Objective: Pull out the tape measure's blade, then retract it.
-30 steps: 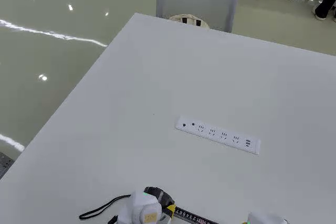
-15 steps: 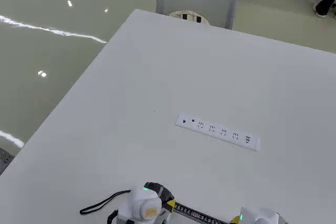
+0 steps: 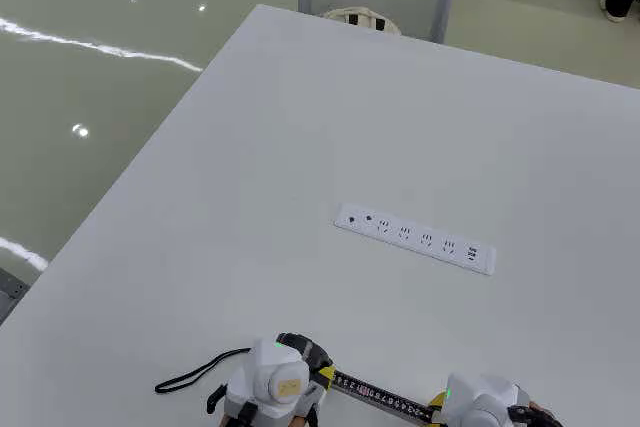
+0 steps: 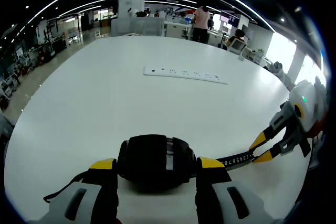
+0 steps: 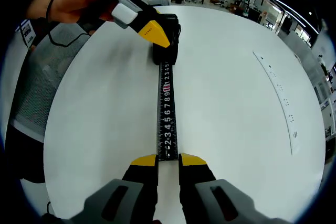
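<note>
**Tape measure blade part-way out, one gripper at each end**

The white worktop [image 3: 300, 147] carries a power strip [image 3: 415, 239], well apart from the work. Near its close edge sits the black tape measure [image 4: 155, 161], its case clamped between the jaws of the left gripper [image 4: 156, 162]. The blade [image 5: 167, 114] lies flat on the worktop from the case to the right gripper [image 5: 168, 159], whose yellow-tipped jaws pinch its free end. A thin black wrist strap [image 3: 195, 379] trails off beside the case. This looks like the pull-out step, with only a short length showing. The next move calls for drawing the right gripper straight away from the case, in line with the blade, while the left pins the case.
</note>
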`<state>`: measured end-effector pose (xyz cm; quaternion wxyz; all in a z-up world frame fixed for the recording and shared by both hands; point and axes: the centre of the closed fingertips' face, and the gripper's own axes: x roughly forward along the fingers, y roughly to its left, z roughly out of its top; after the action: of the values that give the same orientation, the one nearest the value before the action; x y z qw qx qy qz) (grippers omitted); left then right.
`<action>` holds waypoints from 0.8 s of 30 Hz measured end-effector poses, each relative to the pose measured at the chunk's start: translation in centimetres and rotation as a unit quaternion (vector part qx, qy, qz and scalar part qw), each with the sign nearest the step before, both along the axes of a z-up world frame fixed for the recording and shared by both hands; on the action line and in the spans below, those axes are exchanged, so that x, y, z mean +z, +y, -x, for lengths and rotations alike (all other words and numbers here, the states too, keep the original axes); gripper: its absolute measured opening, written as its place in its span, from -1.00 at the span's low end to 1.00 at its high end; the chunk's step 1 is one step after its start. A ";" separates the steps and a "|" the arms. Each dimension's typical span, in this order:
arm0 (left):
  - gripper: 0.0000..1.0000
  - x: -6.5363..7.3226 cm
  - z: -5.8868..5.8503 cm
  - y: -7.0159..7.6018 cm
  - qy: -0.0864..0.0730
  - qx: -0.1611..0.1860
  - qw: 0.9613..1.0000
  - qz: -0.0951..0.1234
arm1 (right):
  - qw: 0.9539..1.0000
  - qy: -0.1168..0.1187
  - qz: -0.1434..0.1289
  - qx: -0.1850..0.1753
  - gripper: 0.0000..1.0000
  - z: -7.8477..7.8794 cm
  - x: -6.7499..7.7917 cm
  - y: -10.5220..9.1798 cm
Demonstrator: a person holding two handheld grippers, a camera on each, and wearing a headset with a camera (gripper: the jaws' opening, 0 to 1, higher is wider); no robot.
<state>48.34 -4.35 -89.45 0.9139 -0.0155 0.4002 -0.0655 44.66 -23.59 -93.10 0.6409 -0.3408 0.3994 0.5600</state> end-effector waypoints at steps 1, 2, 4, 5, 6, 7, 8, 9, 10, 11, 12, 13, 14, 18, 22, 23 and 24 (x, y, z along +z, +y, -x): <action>0.12 0.0 0.0 0.0 0.000 0.000 1.000 0.000 | 1.000 0.000 0.000 0.001 -0.73 0.0 -0.1 0.1; 0.12 0.0 0.0 0.0 0.000 0.000 1.000 0.000 | 1.000 0.000 0.000 0.001 -0.73 0.0 -0.1 0.2; 0.12 0.0 0.0 0.0 0.000 0.000 1.000 0.000 | 1.000 0.000 -0.001 0.001 -0.73 0.0 -0.1 0.3; 0.12 0.0 0.0 0.0 0.000 0.000 1.000 -0.001 | 1.000 0.000 -0.002 0.002 -0.73 -0.1 0.0 0.4; 0.12 0.0 0.0 0.0 0.000 0.000 1.000 0.000 | 1.000 0.001 -0.002 0.001 -0.73 -0.1 0.0 0.5; 0.12 0.0 0.0 0.0 0.000 0.000 1.000 0.000 | 1.000 0.000 -0.003 0.002 -0.73 -0.1 0.0 0.6; 0.12 0.0 0.0 0.0 0.000 -0.001 1.000 -0.001 | 1.000 0.001 -0.003 0.002 -0.73 -0.2 0.0 0.7; 0.12 0.0 0.0 0.0 0.000 -0.001 1.000 -0.001 | 1.000 0.001 -0.003 0.001 -0.73 -0.2 0.0 0.8; 0.12 0.0 0.0 0.0 0.000 -0.001 1.000 -0.001 | 1.000 0.001 -0.003 0.001 -0.73 -0.2 0.0 0.8; 0.12 0.0 0.0 0.0 0.000 -0.001 1.000 0.000 | 1.000 0.001 -0.003 0.001 -0.73 -0.2 0.0 0.8; 0.12 0.0 0.0 0.0 0.000 -0.001 1.000 0.000 | 1.000 0.001 -0.003 0.001 -0.73 -0.2 0.0 0.8; 0.12 -0.1 0.0 0.0 0.000 -0.001 1.000 0.000 | 1.000 0.001 -0.004 0.002 -0.73 -0.2 0.0 1.0; 0.12 -0.1 0.0 0.0 0.000 -0.002 1.000 0.000 | 1.000 0.002 -0.004 0.002 -0.73 -0.2 0.0 1.2; 0.12 0.0 0.0 0.0 0.000 -0.004 1.000 0.000 | 1.000 0.002 -0.006 0.004 -0.73 -0.2 0.0 1.7; 0.12 0.0 0.0 0.0 0.000 -0.005 1.000 0.000 | 1.000 0.002 -0.007 0.004 -0.73 -0.3 0.0 2.0; 0.12 0.0 0.0 0.0 0.000 -0.004 1.000 -0.001 | 1.000 0.002 -0.007 0.005 -0.73 -0.3 0.0 2.1; 0.12 0.1 0.0 0.0 0.000 -0.004 1.000 0.000 | 1.000 0.002 -0.007 0.005 -0.73 -0.3 -0.1 2.2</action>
<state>48.30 -4.35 -89.38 0.9135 -0.0133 0.4007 -0.0693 45.00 -21.38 -93.16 0.6397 -0.3376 0.3951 0.5664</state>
